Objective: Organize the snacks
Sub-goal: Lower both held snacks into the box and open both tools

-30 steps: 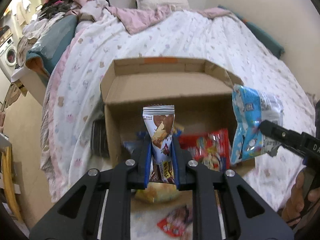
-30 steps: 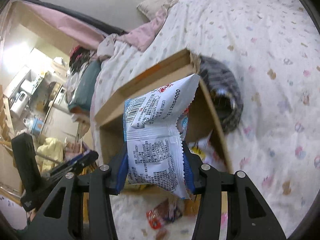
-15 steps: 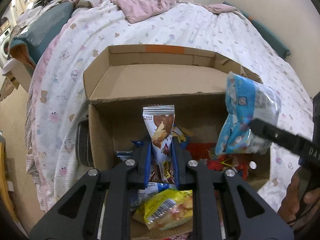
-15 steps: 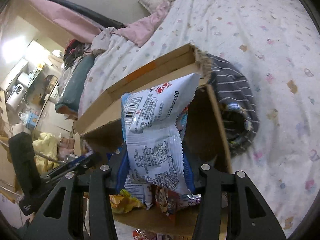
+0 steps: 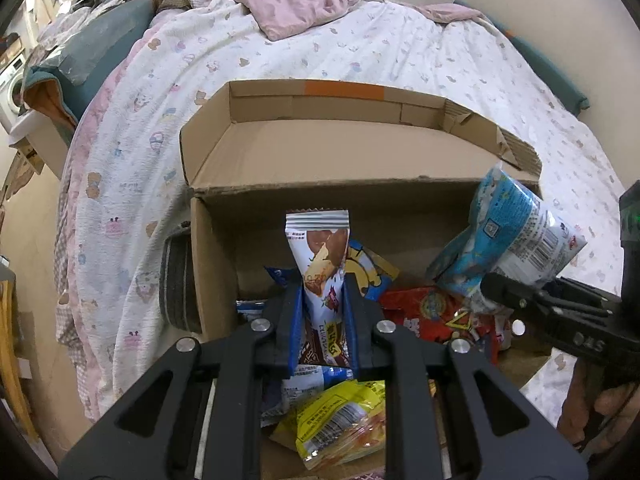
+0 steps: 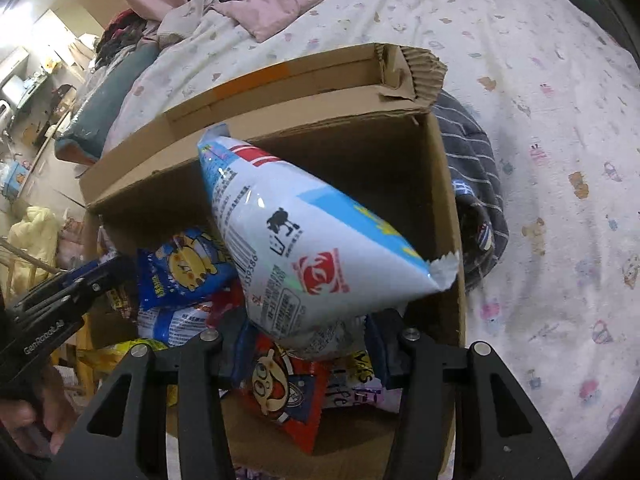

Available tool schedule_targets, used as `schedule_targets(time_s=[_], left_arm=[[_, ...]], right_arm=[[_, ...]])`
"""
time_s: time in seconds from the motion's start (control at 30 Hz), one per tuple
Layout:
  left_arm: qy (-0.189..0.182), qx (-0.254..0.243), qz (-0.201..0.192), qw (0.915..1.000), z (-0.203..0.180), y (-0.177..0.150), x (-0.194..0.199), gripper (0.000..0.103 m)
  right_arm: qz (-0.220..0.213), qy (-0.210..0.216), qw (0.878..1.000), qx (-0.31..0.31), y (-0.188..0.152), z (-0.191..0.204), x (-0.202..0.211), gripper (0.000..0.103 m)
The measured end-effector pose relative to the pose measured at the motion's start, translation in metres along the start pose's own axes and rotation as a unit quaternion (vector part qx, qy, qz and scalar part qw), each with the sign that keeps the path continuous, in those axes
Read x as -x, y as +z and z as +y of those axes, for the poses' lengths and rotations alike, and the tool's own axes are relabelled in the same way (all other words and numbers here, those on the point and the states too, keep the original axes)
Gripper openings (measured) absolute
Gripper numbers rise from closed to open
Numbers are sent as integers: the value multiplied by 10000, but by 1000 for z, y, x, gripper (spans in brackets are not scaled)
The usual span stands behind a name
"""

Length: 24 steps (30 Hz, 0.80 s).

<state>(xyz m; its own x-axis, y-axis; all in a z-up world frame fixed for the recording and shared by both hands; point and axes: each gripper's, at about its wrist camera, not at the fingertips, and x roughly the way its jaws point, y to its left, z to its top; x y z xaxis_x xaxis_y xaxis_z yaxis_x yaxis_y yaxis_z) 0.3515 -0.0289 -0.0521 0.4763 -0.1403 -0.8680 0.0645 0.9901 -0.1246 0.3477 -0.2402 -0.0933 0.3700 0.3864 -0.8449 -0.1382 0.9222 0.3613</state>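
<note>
Upright — wafer packet (image 5: 320, 264), seal topmost

My left gripper (image 5: 322, 320) pinched tight, right gripper (image 6: 312, 344) clamped half-wide, both pitched steeply downward, hand (image 5: 600, 408) behind right.

The left gripper (image 6: 86, 280) body reads "GenRobot.AI".

Soft, even indoor light falls on the bed (image 5: 400, 52), brightest toward 12 o'clock in both views. The cardboard box (image 6: 360, 152) holds deep shadow inside. Glare streaks the blue-and-white snack bag (image 6: 304, 248). Fisheye curvature bends all edges, with black vignetting in the corners.
</note>
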Motion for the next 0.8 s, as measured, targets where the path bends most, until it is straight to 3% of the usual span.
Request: schedule_targets(time_s=[0.1,0.2,0.37,0.6,0.67,0.73,0.8], left_arm=[[31,-39,-123,9999,-1,2,6,15],[10,-52,-139,9999,-2,3,7,15],[19,-82,-104,9999,-2,3,5,15],[-46,-18,-141,9999,0,4,7,16],[-32,-50,-148,9999,-1,5,8,16],[-72,-71,-145,9998,-3,5,7,16],[-97,-83,-106,9999,-5,6,6,19]], right_arm=[[14,232,9995,219,1,11,10,49],[343,712,9964,311,0,22,9,49],[389,347,9986,127,0,11,-2,52],[36,220,9997,114,4,7,30,82],[-65,200,9997,81,10,2,37,82],[-457,-66,9989,-99,10,-7,52,82],[-659,9,9977,-177,12,-10,61,82]])
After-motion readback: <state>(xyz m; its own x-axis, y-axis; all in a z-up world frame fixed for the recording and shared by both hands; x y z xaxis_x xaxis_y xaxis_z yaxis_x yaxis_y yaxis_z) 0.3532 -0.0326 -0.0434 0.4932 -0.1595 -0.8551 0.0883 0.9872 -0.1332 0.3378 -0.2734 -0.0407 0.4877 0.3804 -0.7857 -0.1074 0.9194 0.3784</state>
